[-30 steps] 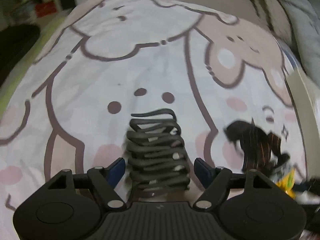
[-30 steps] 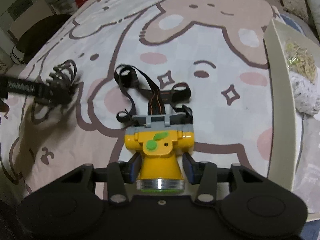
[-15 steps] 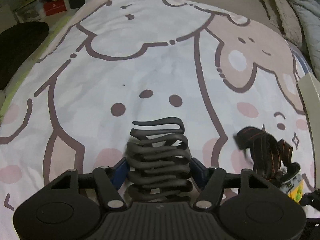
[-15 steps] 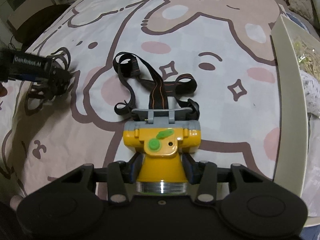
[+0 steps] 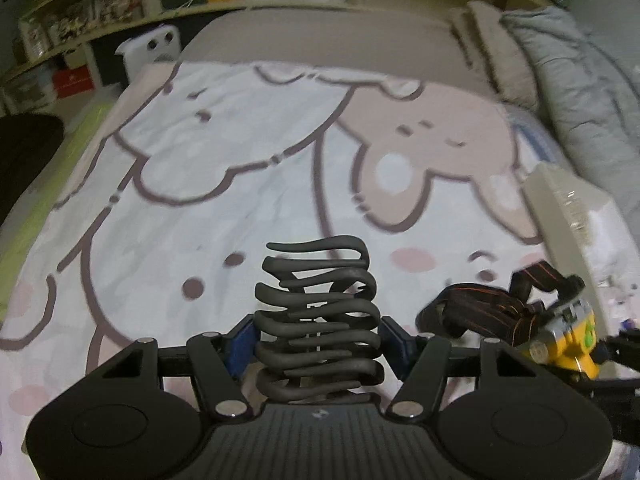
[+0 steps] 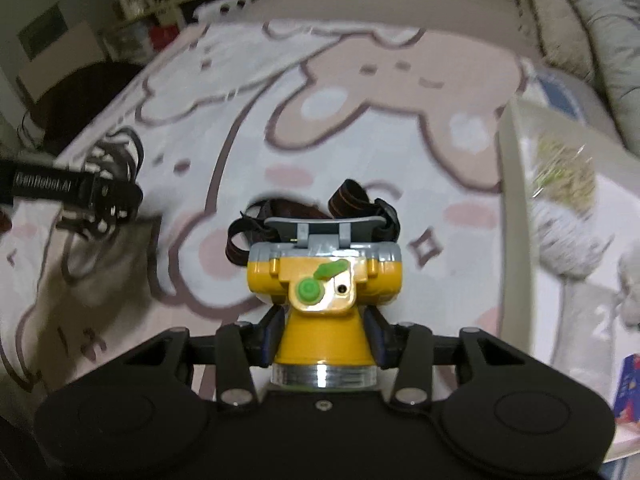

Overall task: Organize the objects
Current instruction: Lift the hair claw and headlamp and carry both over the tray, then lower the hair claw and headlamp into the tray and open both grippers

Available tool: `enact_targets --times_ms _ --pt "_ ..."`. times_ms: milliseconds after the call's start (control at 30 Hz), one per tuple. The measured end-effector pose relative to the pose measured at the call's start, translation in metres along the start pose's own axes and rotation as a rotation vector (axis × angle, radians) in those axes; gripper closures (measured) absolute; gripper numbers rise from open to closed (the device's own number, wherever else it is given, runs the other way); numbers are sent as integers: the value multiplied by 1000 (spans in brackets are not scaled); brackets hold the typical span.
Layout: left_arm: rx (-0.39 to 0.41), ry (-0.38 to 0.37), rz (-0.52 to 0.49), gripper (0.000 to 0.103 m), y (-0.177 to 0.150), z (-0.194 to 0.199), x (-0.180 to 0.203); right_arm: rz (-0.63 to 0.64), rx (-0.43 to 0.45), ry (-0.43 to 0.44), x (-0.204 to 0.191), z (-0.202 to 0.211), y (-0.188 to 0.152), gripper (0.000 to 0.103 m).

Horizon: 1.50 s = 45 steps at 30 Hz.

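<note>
Now left tool gripping wire rack, right tool gripping headlamp

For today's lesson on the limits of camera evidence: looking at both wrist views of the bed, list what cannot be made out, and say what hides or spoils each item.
- Headlamp lens: right wrist view, it faces the camera mount, only its rim shows.
- Box contents: right wrist view, motion-blurred and cut by the edge.
- Black wavy rack base: left wrist view, hidden behind the gripper body.
- Shelf items: both views, blurred, too small.
- Headlamp strap ends: right wrist view, behind the lamp body.
</note>
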State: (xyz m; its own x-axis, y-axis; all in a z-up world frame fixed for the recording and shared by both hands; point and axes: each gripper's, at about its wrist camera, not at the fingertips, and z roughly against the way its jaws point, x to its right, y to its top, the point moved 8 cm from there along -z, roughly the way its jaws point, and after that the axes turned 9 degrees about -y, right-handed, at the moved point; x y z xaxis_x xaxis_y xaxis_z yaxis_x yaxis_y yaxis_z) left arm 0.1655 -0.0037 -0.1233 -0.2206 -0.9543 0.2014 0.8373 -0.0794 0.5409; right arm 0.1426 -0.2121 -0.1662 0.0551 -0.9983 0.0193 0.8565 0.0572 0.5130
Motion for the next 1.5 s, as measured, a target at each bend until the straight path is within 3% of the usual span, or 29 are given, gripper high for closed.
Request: enact_targets --times_ms 300,667,1000,1367,1500 --pt "61 -120 -48 38 19 15 68 -77 111 -18 57 48 28 58" --pt "108 -261 -90 38 56 -7 187 -194 210 -154 181 87 45 58" --pt "60 -365 -101 38 61 -61 285 -248 190 -224 266 58 41 58" --pt "-38 -429 -57 38 45 -113 320 -233 71 -241 302 -20 50 58" --pt "-56 -427 -37 38 50 -126 325 -205 78 -248 306 -45 60 58"
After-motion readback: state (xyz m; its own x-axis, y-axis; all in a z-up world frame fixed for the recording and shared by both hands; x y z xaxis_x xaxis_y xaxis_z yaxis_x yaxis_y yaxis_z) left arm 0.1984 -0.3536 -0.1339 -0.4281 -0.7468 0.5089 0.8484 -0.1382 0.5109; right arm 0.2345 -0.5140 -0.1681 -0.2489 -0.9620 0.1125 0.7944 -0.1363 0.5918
